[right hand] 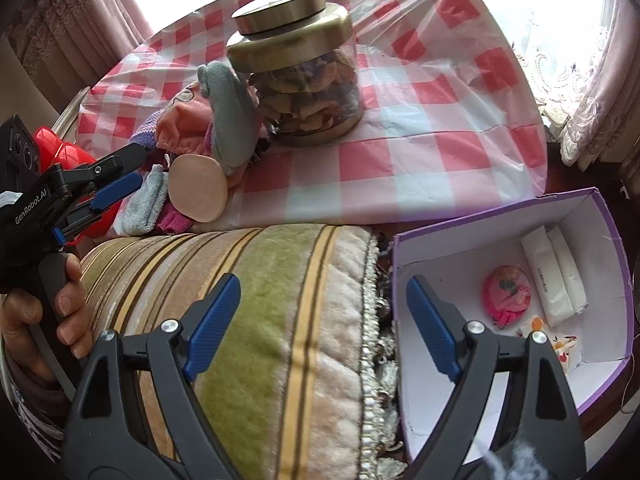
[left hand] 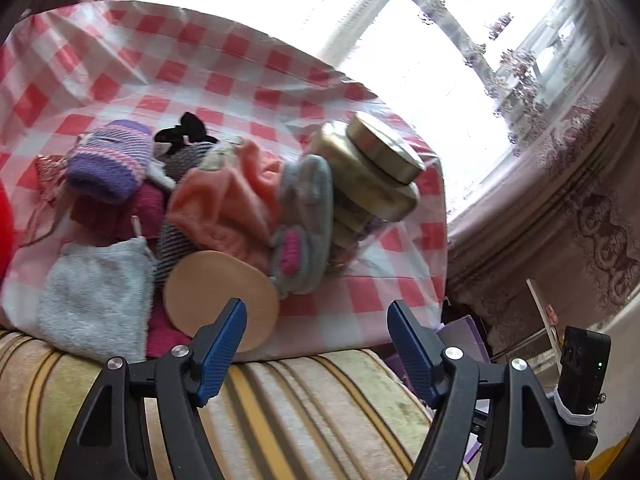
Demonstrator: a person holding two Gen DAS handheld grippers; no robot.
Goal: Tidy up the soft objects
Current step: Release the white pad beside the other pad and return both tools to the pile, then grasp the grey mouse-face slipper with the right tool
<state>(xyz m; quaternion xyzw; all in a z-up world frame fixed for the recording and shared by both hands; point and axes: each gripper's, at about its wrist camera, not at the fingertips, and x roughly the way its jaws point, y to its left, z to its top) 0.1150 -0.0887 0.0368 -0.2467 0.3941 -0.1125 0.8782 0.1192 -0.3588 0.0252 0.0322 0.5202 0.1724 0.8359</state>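
Checked tablecloth point(right hand: 420, 128) bore a heap of soft items point(left hand: 208, 208) beside the glass jar point(right hand: 304, 80); the purple box point(right hand: 600, 216) held a pink pouch point(right hand: 507, 294). Left gripper point(left hand: 316, 336) and right gripper point(right hand: 324, 320) stood wide, empty.

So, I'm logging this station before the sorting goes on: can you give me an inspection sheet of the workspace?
Surface: red-and-white checked cloth, wrinkled; striped cushion in front.
Job's things: pile of soft items, round beige sponge at its near edge; purple box holds a pink ball and white packets.
Clutter: glass jar, gold lid on.
Grippers: left gripper open, empty; right gripper open, empty.
Cables: nothing seen.
Surroundings: bright window, lace curtains.
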